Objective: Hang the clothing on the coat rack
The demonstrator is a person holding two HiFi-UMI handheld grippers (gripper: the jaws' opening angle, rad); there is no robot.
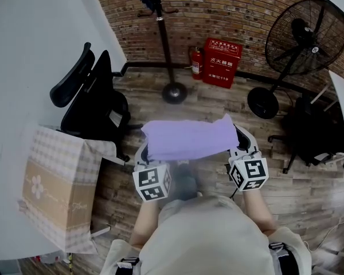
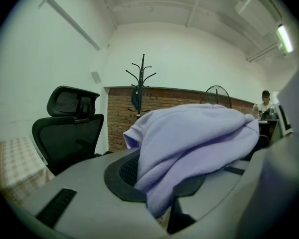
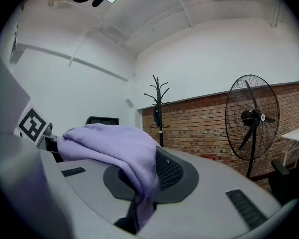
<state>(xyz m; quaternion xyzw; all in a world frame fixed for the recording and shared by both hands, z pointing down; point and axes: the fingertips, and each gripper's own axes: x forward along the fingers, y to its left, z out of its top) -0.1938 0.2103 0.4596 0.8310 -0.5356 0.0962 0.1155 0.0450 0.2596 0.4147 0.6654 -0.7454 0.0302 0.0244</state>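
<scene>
Left tongs and right tongs are each clamped on an edge of the purple top, stretched between them, near us. The rack stands far, by the brick wall, well apart. Risks, as we judge them: a thin pinch slips on the way over, or the fabric misses a hook and drops to the floor.

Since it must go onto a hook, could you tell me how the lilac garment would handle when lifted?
Probably floppy: the lilac garment drapes in folds over the left gripper and right gripper. Likely light, as two pinched edges carry it. It may sag once one grip lets go.
</scene>
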